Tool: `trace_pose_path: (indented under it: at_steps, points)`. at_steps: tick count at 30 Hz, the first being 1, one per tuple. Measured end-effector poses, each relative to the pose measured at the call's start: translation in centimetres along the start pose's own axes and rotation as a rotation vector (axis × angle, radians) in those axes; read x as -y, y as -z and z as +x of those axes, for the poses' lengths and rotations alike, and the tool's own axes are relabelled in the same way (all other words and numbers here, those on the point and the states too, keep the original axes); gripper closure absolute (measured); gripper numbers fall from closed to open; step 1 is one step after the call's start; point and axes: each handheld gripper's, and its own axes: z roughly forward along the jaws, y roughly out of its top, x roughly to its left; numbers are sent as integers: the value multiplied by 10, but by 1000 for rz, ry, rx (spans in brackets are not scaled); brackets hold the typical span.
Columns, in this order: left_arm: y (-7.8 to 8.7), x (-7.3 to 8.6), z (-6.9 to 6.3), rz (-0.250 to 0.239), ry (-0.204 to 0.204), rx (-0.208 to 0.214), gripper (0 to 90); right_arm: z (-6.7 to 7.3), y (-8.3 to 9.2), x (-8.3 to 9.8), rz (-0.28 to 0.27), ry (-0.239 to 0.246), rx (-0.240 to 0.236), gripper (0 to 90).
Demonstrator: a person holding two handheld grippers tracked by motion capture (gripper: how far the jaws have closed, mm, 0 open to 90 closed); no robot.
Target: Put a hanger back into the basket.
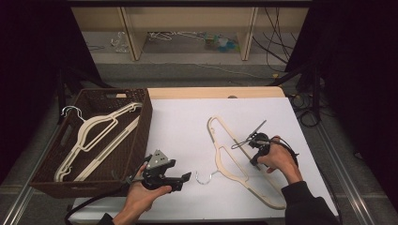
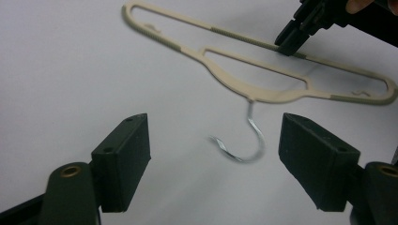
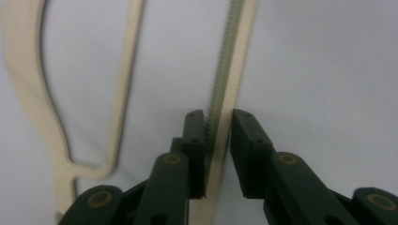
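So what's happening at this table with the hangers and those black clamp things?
A person holds a two-jaw gripper in each hand. The right gripper has its jaws either side of the straight bar of a cream hanger lying on the white table, nearly shut on it. The left gripper hangs open near the hanger's metal hook, touching nothing. More hangers lie in the brown basket at the left.
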Motion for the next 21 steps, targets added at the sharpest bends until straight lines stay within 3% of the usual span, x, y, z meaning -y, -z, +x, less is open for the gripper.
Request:
trace_pose_path:
  at_steps: [2,3,8,9,11,13,16,17,21]
  points:
    - [0,0,0,0,1,-1,250,-3,0,2,-4,3,-23,786]
    - [-1,0,0,-6,3,-1,250,-4,0,3,-12,27,-24,786]
    - [-1,0,0,0,1,0,251,1,0,2,4,43,0,780]
    - [-1,0,0,-2,0,2,251,-1,-1,6,-40,65,0,776]
    - [-2,0,1,2,0,1,252,-1,-1,8,-55,64,-3,775]
    - [-3,0,1,3,1,2,252,1,-1,7,-45,82,12,771]
    - [-4,0,2,17,-7,3,253,4,-1,4,-10,67,19,771]
    - [-5,0,2,7,0,4,254,3,-1,3,-13,89,24,772]
    - [-10,-1,3,11,-38,37,256,4,-1,3,-11,100,21,785]
